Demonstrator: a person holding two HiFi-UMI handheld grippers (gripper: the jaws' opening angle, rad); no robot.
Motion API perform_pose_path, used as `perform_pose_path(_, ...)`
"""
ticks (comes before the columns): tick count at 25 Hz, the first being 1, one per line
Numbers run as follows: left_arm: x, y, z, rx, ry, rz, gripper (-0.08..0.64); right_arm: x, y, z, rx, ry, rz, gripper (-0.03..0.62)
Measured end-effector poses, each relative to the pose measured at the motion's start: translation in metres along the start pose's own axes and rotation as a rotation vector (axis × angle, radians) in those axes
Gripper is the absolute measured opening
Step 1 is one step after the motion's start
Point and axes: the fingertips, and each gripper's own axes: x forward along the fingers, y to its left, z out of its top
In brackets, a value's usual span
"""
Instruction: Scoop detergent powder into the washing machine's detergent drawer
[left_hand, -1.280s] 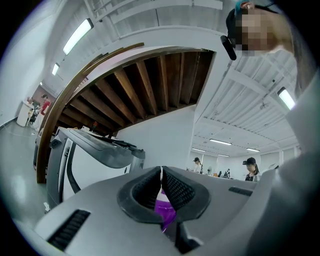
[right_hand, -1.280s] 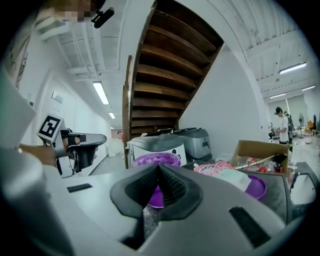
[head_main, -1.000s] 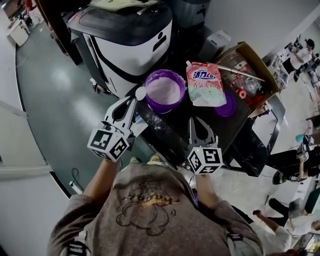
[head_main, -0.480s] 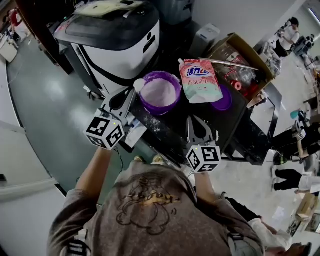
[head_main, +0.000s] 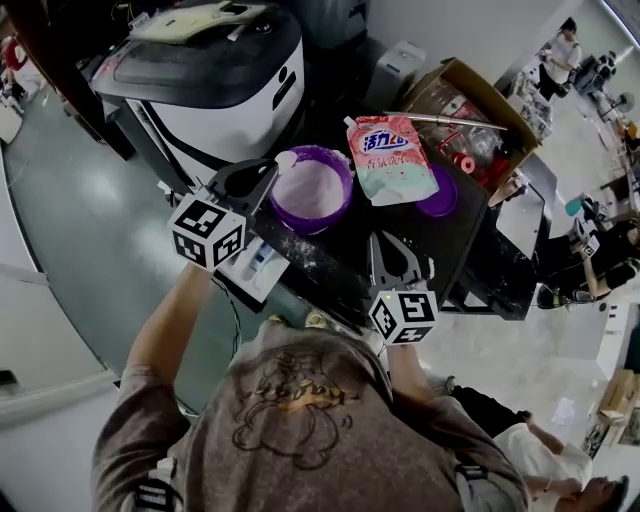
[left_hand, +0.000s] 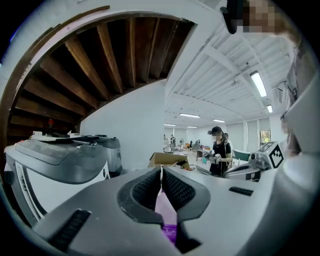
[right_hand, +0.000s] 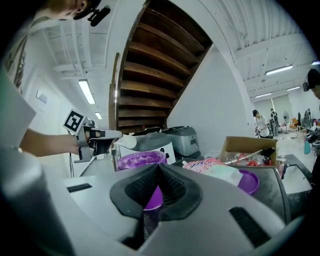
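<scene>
Over the dark table (head_main: 450, 245), my left gripper (head_main: 266, 170) clamps the white scoop (head_main: 286, 159) beside the purple tub (head_main: 347, 190); my right gripper (head_main: 392, 240) sits closed, empty.

On the head view I see a dark desk (head_main: 440, 250) with white dust scattered over its near part. At its far right corner stands an open cardboard box (head_main: 470, 105); a thin metal rod (head_main: 455, 120) lies across its opening and small red parts (head_main: 465, 162) sit inside. The floor (head_main: 90, 220) to the left is glossy grey-green. From the left gripper view I make out the underside of a wooden staircase (left_hand: 100, 60) overhead, long ceiling lights (left_hand: 258, 83) beyond it, and a person in black (left_hand: 218, 155) standing in the open room. A grey machine (right_hand: 182, 139) stands by the white wall.
</scene>
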Motion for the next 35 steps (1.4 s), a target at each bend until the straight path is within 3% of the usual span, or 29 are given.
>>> perform_pose_path(14,0.045,0.005,-0.029,0.153,0.246,-0.173,0.023,0.011,-0.01,-0.005,0.012,0.011,-0.01,0.0)
perform_pose_path(24,0.067,-0.017,-0.07,0.341,0.517,-0.356,0.023,0.012,-0.015,-0.008,0.029,0.008,-0.023,0.001)
perform_pose_path(35,0.077,-0.021,-0.096,0.47,0.743,-0.419,0.023,0.008,-0.023,-0.009,0.04,0.0,-0.036,0.001)
